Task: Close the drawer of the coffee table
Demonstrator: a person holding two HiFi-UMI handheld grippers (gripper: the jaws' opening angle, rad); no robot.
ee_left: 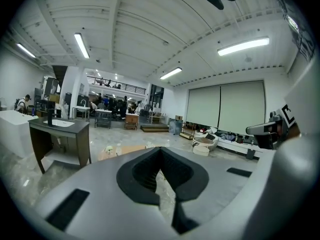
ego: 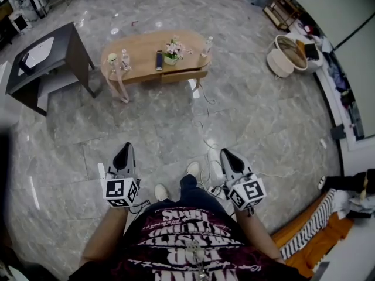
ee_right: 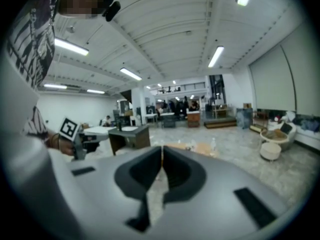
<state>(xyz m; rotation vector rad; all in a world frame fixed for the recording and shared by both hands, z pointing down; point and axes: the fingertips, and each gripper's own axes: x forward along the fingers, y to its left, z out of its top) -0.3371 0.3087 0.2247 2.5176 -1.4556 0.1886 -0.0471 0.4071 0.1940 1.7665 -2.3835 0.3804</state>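
Both are clamped shut w/ nothing in them: left gripper [ego: 125, 148] and right gripper [ego: 226, 153], jaws pressed together in both gripper views, held low in front of the person and well apart from the coffee table [ego: 140, 44]. Table's across the grey floor [ego: 176, 127], upper middle of the head view, and its drawer [ego: 184, 75] sticks out a bit on the near side toward the right end. On top there's a flower pot [ego: 172, 51], a dark remote [ego: 159, 60] and a clear bottle [ego: 207, 45] by the right end.

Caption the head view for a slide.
Approach: left gripper and right gripper, both shut and empty, well short of the coffee table, its drawer ajar.
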